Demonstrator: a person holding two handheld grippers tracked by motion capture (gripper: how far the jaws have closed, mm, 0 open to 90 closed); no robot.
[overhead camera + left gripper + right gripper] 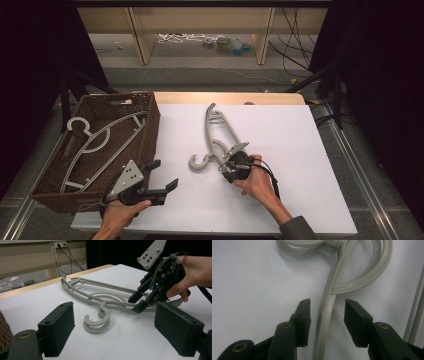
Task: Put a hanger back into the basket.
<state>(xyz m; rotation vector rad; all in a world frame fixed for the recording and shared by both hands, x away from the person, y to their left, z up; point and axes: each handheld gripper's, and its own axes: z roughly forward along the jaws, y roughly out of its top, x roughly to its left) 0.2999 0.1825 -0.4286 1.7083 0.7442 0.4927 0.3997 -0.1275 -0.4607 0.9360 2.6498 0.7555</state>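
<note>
Grey hanger flat on white table, hook end toward person, right of wicker basket. Right gripper low over hanger arm near hook; in right gripper view arm bar runs between jaws, gap on each side, pads not pressing — jaws partly spread, nothing pinched. Left gripper near table's front edge beside basket, well apart from hanger, jaws spread wide, nothing between. Second hanger lies inside basket.
</note>
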